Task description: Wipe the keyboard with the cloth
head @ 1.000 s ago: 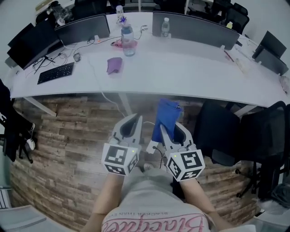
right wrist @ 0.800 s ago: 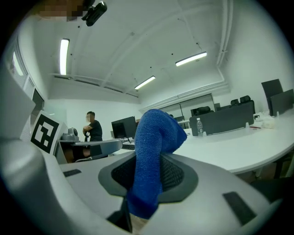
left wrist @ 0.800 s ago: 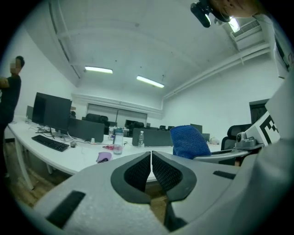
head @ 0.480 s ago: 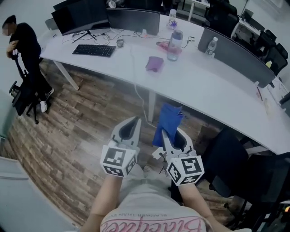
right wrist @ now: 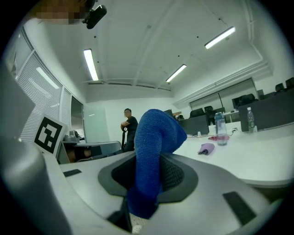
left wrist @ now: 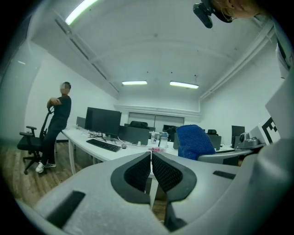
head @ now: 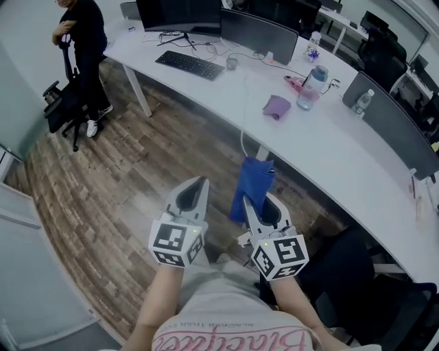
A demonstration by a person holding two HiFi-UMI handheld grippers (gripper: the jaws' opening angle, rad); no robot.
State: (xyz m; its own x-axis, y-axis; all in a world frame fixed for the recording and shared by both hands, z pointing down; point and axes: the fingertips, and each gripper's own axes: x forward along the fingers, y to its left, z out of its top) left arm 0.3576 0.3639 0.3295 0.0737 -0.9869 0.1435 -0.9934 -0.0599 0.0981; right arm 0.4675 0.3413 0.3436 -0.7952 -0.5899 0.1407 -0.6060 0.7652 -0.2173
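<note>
Where the head view begins at its left, a bystander in dark clothes point(head: 82, 34) stands beside a black office chair point(head: 58, 103) on the wood-plank floor point(head: 123, 178). A flat black keyboard point(head: 190, 65) lies on the long white bench point(head: 329, 147), in front of dark monitors point(head: 180, 15) and well apart from both grippers. Left gripper point(head: 197, 185): jaws pressed together, nothing between them. Right gripper point(head: 259, 200): jaws clamped on a blue terry cloth point(head: 252, 182), which stands up out of them. Further right on the bench, a crumpled purple cloth point(head: 277, 106) lies near a clear water bottle point(head: 310, 86).
</note>
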